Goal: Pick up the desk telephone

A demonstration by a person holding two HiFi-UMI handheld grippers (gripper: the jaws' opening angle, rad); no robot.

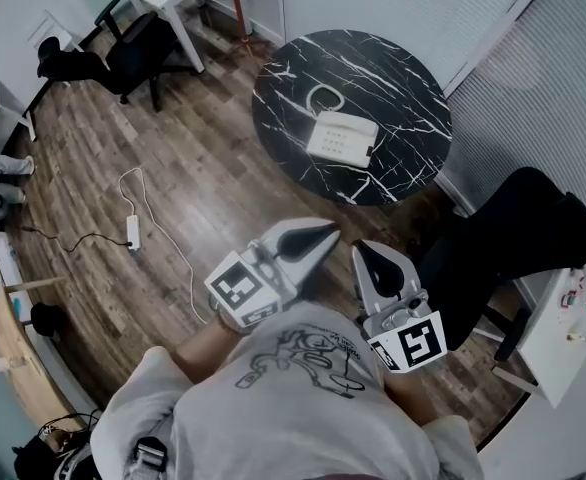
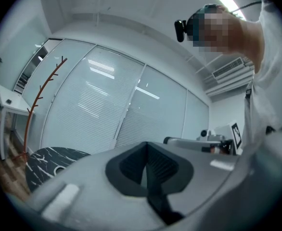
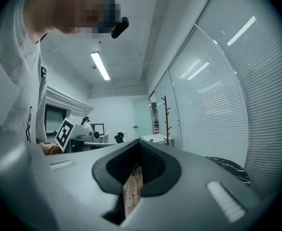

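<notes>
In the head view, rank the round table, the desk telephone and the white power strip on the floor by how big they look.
Largest to smallest:
1. round table
2. desk telephone
3. power strip
The gaps are clear, no ties.

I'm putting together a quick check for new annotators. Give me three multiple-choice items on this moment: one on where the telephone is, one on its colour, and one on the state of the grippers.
1. Where is the desk telephone?
A. on the round black marble table
B. on the wooden floor
C. on the white desk

2. What colour is the telephone?
A. black
B. red
C. white

3. How do the left gripper and the right gripper stand?
A. both wide open
B. both shut, holding nothing
C. left shut on the telephone

Answers:
1 A: the head view shows it lying on the marble top.
2 C: its body is white against the dark top.
3 B: each gripper view shows its jaws together with nothing gripped.
</notes>
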